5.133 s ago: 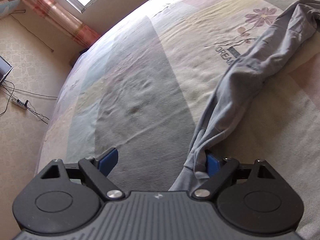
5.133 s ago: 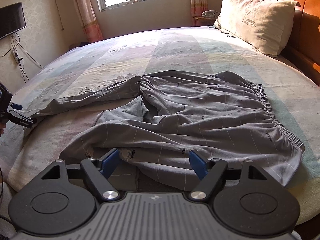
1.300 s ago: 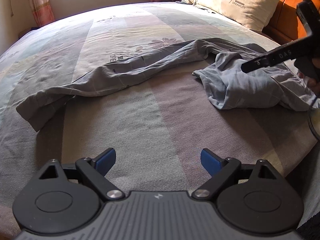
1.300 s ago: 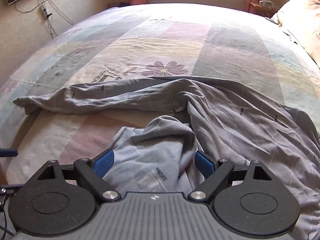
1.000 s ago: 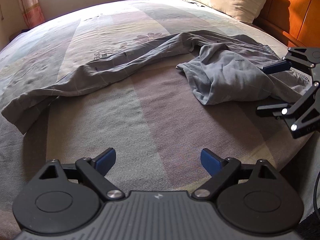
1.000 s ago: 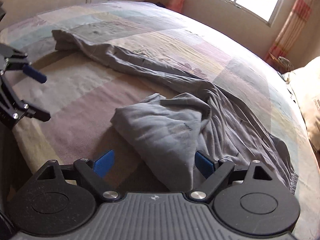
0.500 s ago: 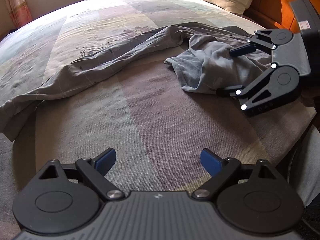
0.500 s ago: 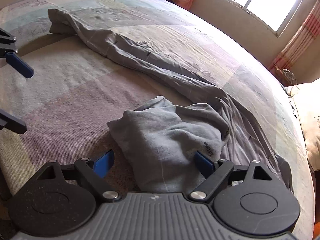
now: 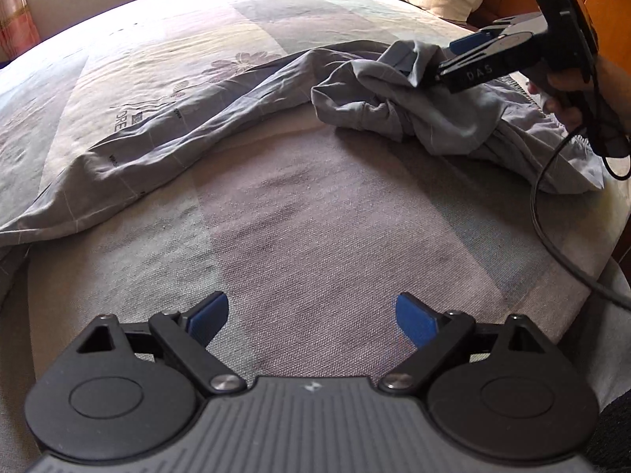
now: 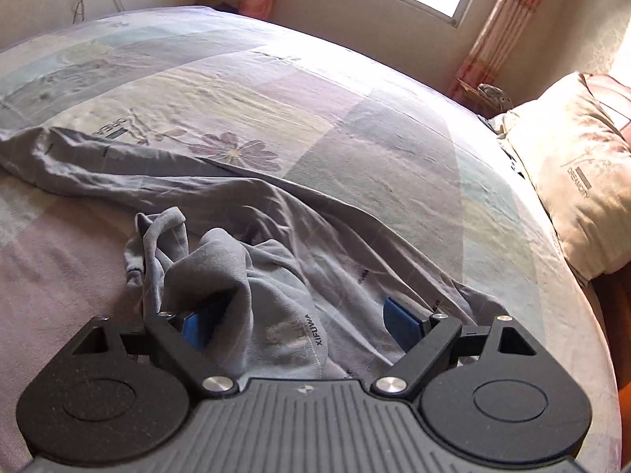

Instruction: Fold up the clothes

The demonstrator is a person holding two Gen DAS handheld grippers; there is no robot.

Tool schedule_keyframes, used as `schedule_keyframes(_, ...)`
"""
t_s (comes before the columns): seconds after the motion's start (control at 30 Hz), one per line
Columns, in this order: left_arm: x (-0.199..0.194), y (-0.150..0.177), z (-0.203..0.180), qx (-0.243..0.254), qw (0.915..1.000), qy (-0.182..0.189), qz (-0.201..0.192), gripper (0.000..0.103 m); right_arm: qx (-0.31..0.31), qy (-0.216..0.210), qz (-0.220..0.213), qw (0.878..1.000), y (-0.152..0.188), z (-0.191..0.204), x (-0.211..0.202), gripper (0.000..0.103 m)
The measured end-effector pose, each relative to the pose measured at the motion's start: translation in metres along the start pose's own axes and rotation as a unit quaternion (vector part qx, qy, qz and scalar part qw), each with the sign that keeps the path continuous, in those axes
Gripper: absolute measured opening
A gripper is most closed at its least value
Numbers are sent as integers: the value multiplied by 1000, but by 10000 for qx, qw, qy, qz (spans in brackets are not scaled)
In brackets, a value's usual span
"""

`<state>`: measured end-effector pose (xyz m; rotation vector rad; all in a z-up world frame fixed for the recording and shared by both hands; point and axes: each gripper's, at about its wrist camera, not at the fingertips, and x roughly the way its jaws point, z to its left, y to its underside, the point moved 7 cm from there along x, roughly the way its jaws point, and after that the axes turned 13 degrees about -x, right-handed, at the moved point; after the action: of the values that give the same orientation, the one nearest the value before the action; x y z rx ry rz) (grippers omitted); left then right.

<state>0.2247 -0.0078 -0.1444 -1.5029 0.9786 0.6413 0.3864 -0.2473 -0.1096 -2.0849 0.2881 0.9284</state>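
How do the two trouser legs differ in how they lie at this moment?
The far leg lies stretched long across the bedspread; the near leg is bunched in a heap. The right gripper, open, straddles the near leg; neither gripper touches the far leg. Both are the same grey fabric.

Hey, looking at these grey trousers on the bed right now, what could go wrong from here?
The right claw stands open around a bunched heap of the grey cotton trousers, so it may pinch several layers and lock in creases. The black cable trailing over the patchwork bedspread might snag the cloth. The left claw hangs open and empty, leaving the far trouser leg unsteadied.
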Motion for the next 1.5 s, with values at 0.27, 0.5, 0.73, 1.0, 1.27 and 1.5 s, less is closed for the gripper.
schedule_keyframes(0.27, 9, -10, -3, -205, 9995, 238, 41, 92, 849, 199, 141, 9961, 24, -49, -6, 90)
schedule_keyframes(0.5, 26, -38, -20, -381, 9943, 997, 4, 92, 1246, -594, -485, 9892, 42, -12, -78, 91)
schedule_keyframes(0.73, 62, -68, -34, -1018, 9770, 1871, 27, 92, 1639, -1223, -502, 9776, 86, 56, -109, 95)
schedule_keyframes(1.0, 90, -96, -26, -2072, 9438, 2553, -341, 100, 2216, -1330, -550, 9645, 104, 55, -110, 95)
schedule_keyframes(1.27, 96, -93, -41, -2023, 9230, 3249, -396, 96, 2754, -1428, -639, 9485, 118, 48, -107, 95)
schedule_keyframes(1.5, 121, -95, -1, -3105, 9009, 3015, -317, 20, 2919, -1345, -506, 9456, 134, 45, -106, 95)
